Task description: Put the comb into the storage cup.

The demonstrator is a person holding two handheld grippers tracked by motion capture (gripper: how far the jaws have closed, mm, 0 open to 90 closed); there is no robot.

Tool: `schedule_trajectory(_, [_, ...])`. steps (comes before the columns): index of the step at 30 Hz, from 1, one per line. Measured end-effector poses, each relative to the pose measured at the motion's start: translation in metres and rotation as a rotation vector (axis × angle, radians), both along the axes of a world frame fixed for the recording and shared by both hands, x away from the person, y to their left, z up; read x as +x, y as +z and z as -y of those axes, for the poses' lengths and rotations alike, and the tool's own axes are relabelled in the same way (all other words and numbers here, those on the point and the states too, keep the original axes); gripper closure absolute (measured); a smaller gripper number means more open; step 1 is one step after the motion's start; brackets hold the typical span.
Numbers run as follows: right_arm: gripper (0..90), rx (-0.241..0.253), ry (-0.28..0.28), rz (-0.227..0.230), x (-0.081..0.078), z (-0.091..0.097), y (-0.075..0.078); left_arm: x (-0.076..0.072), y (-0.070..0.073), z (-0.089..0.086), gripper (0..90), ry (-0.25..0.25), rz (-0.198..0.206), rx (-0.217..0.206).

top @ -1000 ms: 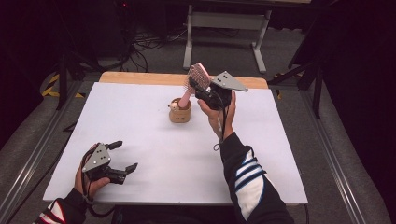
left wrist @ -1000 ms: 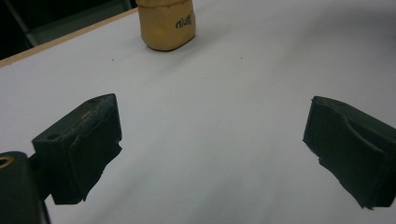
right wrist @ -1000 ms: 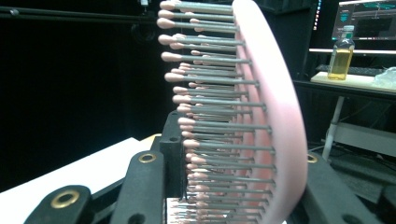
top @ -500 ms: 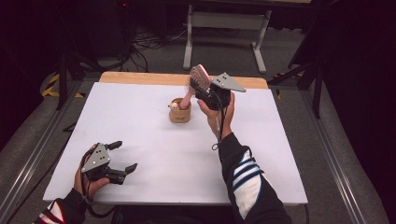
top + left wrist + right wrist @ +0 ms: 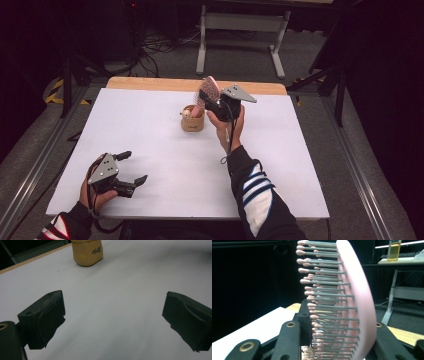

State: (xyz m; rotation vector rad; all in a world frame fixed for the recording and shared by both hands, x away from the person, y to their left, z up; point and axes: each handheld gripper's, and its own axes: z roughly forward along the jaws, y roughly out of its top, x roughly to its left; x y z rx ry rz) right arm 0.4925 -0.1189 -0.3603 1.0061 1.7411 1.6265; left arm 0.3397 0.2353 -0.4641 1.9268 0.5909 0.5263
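Left gripper (image 5: pixel 131 168) low at the near-left of the white table (image 5: pixel 150 125), jaws spread wide with nothing between them, bare tabletop ahead of it and the tan cup (image 5: pixel 192 119) well apart toward the middle back. Right gripper (image 5: pixel 206 100) just right of and above the cup, jaws clamped on the pink hairbrush (image 5: pixel 209 90), whose lower end dips into the cup. Brush has a pink oval back and grey pins with pink tips; wooden table edge (image 5: pixel 150 83), grey floor, cables, dark room behind.
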Motion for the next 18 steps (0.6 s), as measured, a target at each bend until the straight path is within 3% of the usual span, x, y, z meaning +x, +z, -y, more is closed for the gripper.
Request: schedule_trajectory(18, [63.0,0.046,0.018,-0.05,0.007,0.0,-0.018,0.0,0.001,0.0,6.0,0.002,0.004,0.002])
